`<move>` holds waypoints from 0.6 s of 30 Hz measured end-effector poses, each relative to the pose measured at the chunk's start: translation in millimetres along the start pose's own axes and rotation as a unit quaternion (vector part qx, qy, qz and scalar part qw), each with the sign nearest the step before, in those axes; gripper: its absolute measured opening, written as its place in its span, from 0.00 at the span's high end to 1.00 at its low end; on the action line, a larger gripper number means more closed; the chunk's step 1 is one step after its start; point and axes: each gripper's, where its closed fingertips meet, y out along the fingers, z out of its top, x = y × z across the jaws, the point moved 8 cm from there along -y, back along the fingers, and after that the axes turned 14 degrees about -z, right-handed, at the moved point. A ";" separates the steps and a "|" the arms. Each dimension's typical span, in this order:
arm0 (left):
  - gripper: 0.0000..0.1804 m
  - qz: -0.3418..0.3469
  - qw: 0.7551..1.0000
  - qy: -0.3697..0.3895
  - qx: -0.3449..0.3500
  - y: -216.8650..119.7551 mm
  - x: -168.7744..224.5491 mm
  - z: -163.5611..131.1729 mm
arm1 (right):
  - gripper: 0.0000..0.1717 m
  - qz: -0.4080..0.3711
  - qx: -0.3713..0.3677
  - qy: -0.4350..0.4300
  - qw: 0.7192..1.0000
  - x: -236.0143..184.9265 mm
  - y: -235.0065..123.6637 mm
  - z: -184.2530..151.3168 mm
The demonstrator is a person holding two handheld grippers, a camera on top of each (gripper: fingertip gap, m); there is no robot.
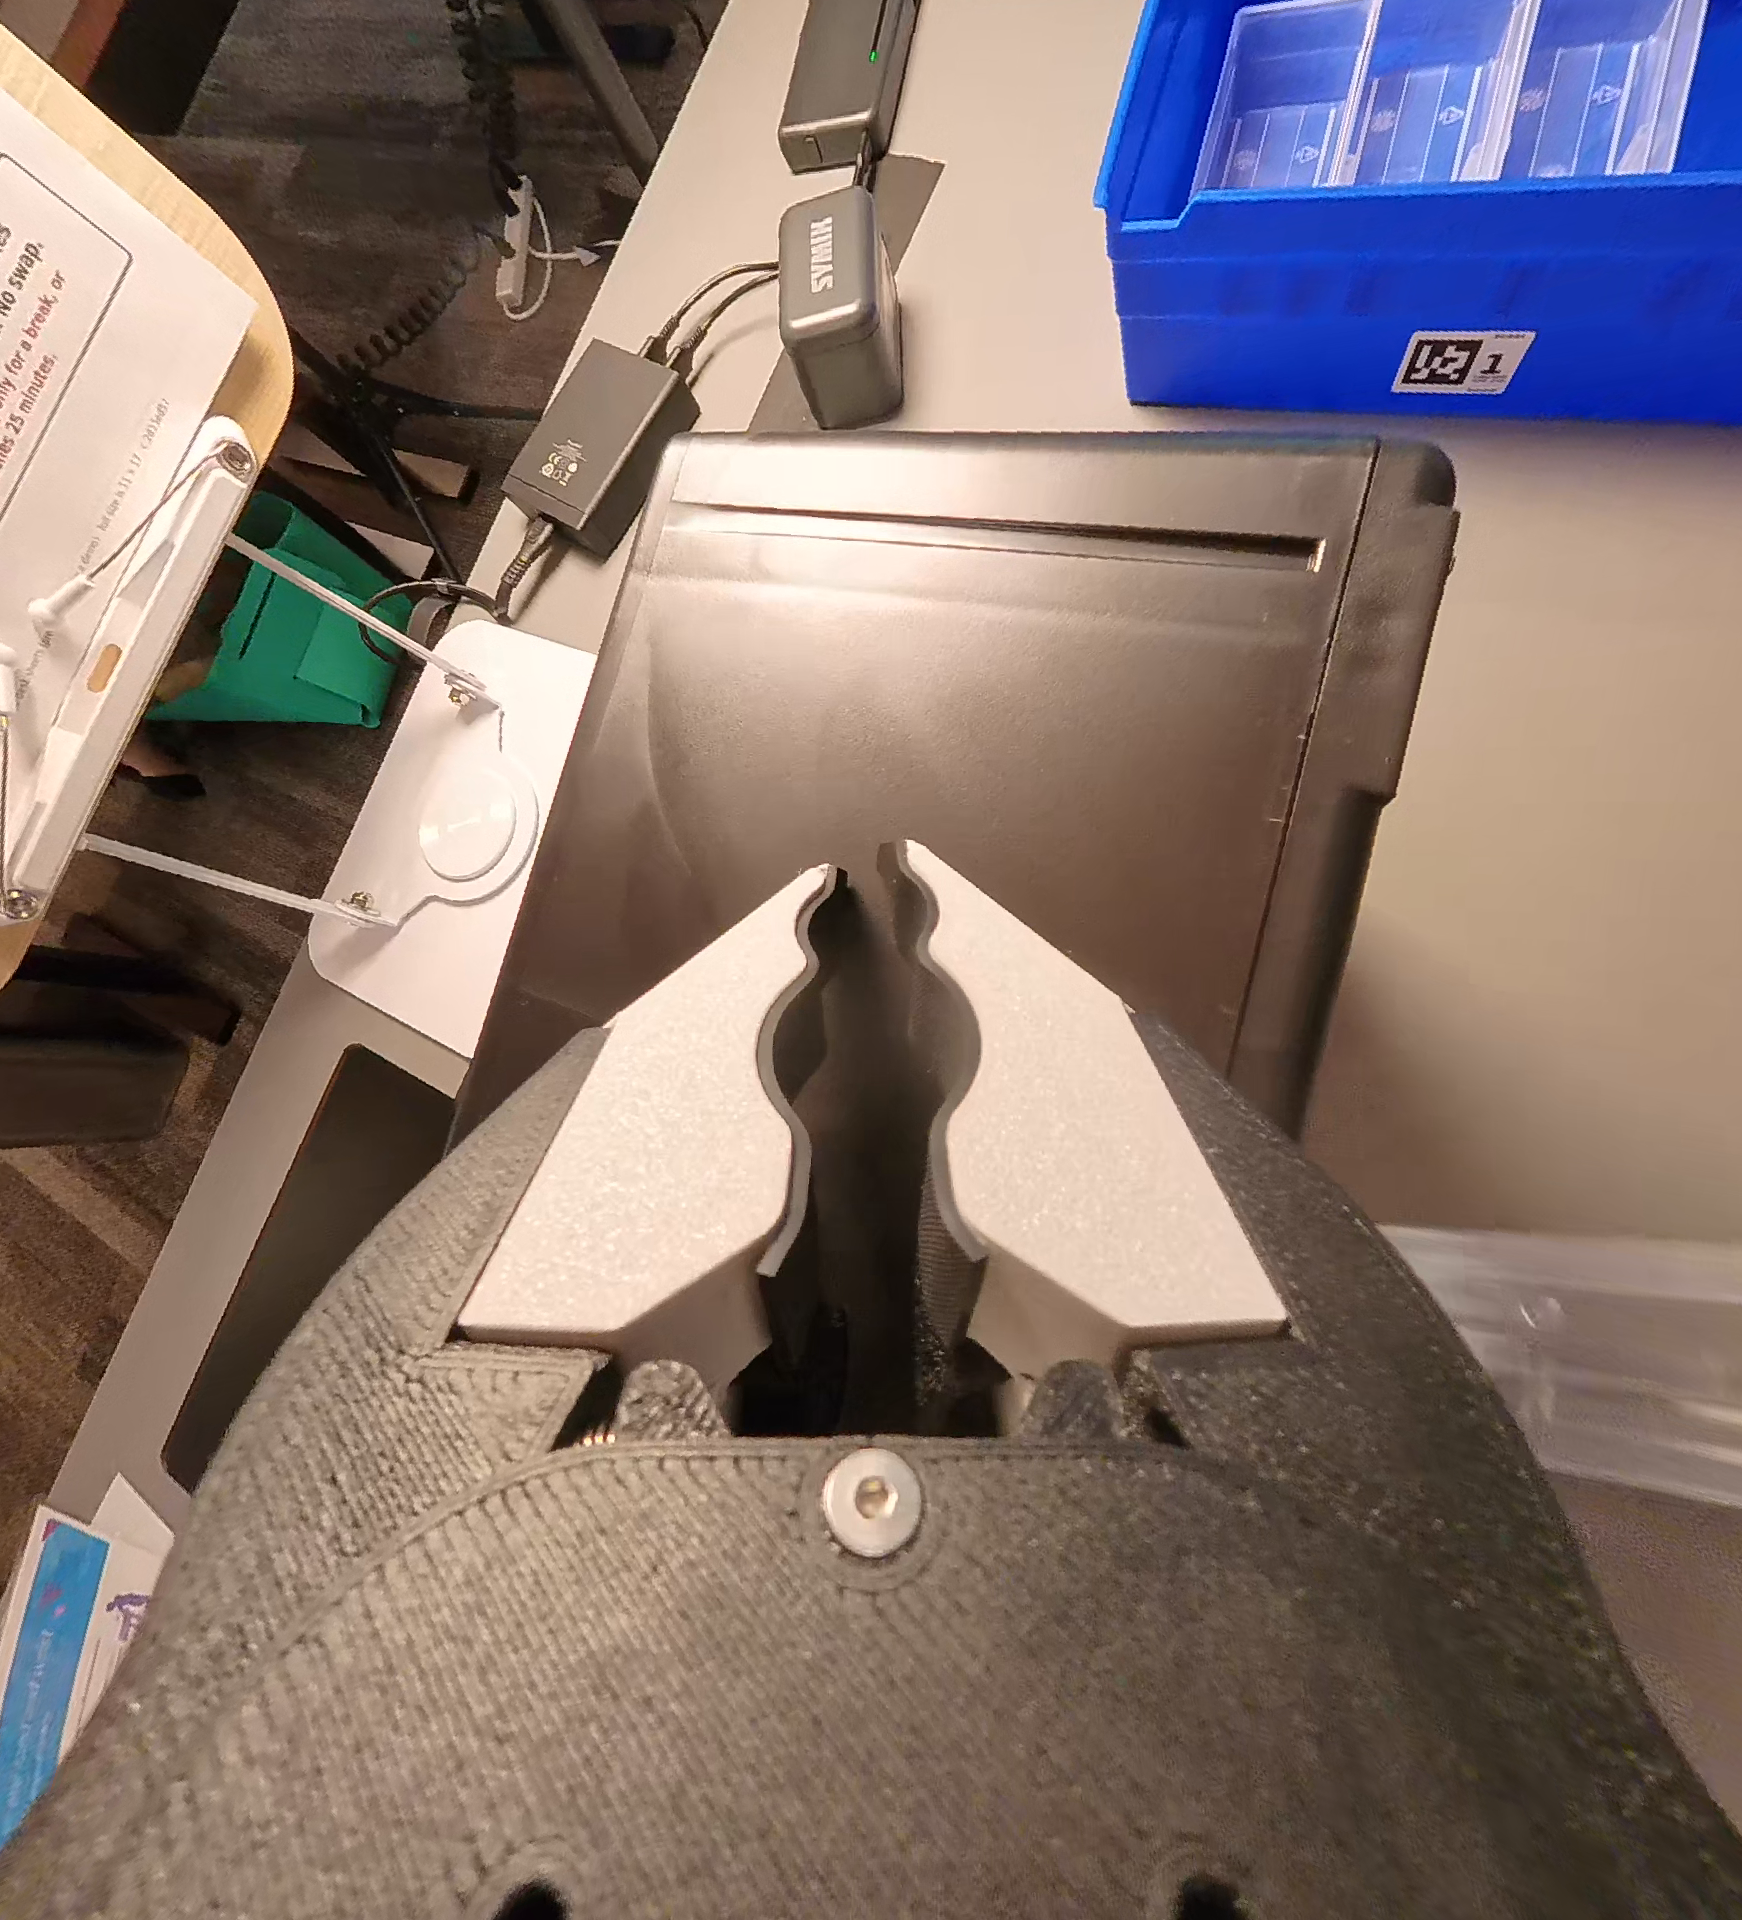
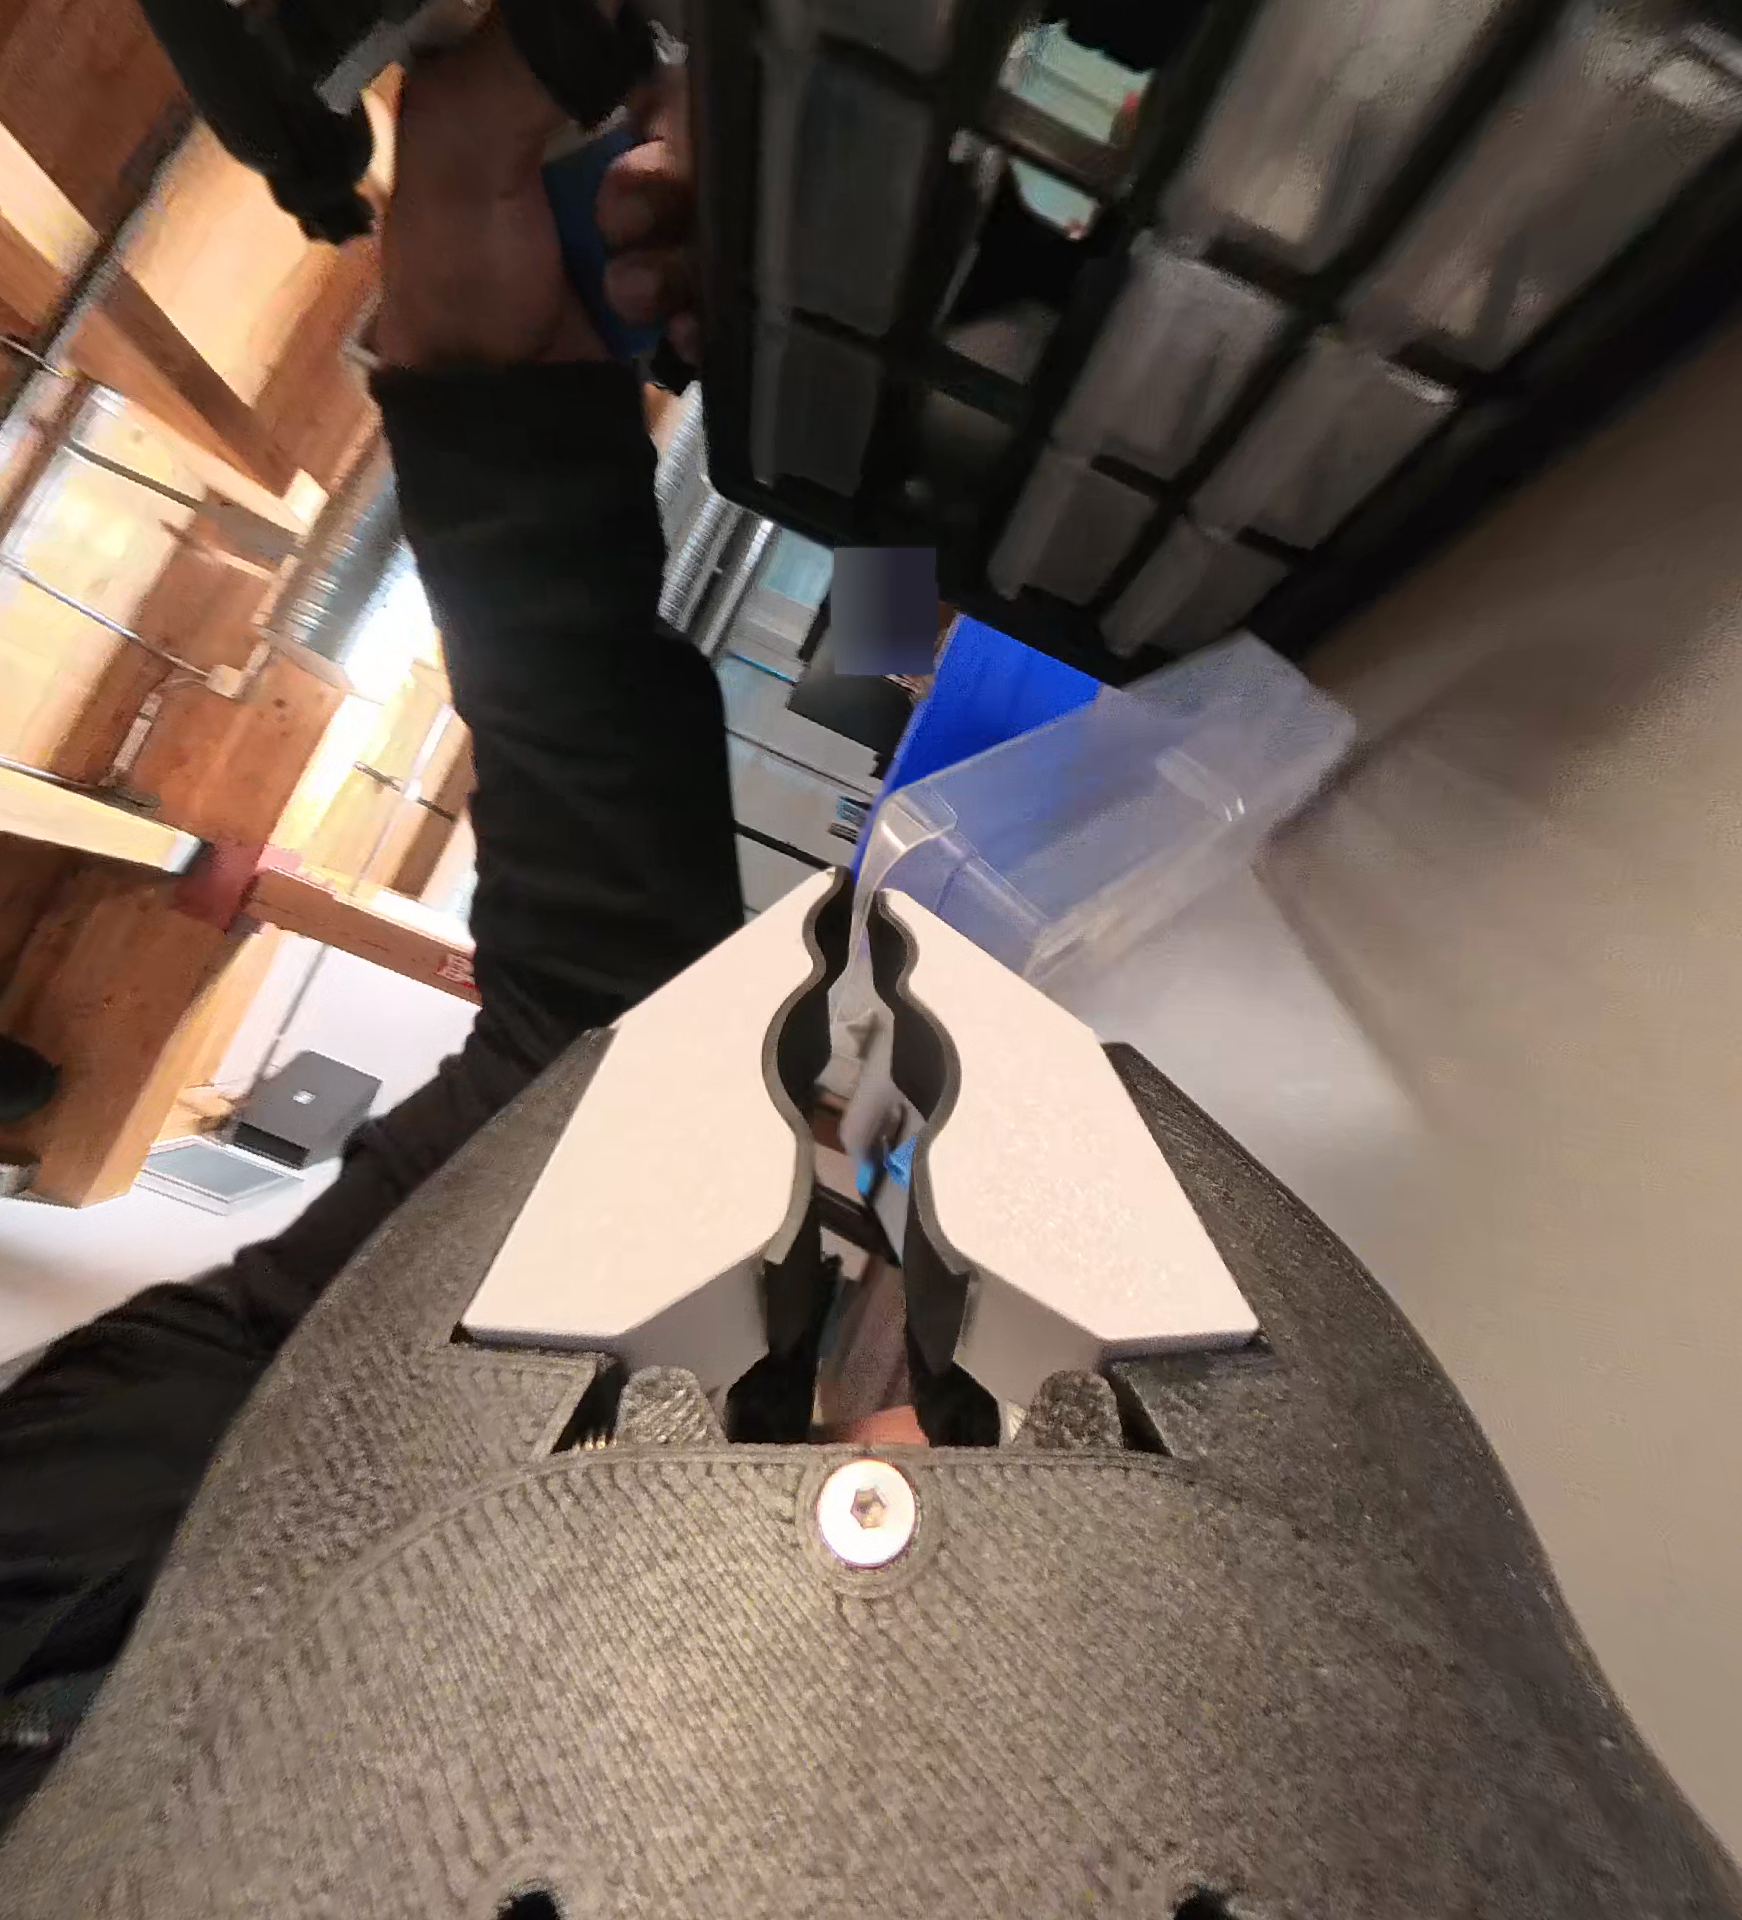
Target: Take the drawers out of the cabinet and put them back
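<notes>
Clear plastic drawer (image 2: 1106, 821) is pinched by its thin edge in your right hand-held gripper (image 2: 859, 894). Your left hand-held gripper (image 1: 869, 868) hovers narrow and bare over the black cabinet (image 1: 1002, 675) near the counter's (image 1: 1594, 831) left edge.

1. My left gripper (image 1: 865, 868) hovers over the top of the cabinet (image 1: 1002, 727), which stands on the table (image 1: 1594, 831).
2. Behind the cabinet, to the right, sits a bin (image 1: 1469, 281) with drawers inside.
3. Behind it, to the left, lie power adapters (image 1: 602, 457).
4. My right gripper (image 2: 859, 894) pinches a drawer (image 2: 1106, 821) by its rim, in front of the cabinet's face (image 2: 1210, 343).
</notes>
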 end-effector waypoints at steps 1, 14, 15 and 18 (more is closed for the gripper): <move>0.94 0.001 1.000 0.001 0.000 0.0 0.0 -0.1 | 0.98 -0.017 -0.012 -0.010 1.000 7.1 -6.2 2.2; 0.95 -0.003 1.000 0.006 0.003 0.2 -0.5 0.0 | 0.65 -0.283 -0.084 -0.324 0.899 35.2 -68.3 46.0; 0.95 -0.003 1.000 0.006 0.003 0.3 -0.5 0.1 | 0.65 -0.294 -0.071 -0.369 0.879 28.2 -68.2 49.7; 0.95 -0.002 1.000 0.007 0.000 0.8 -0.9 1.0 | 0.66 -0.278 -0.087 -0.467 0.835 4.3 -51.9 43.7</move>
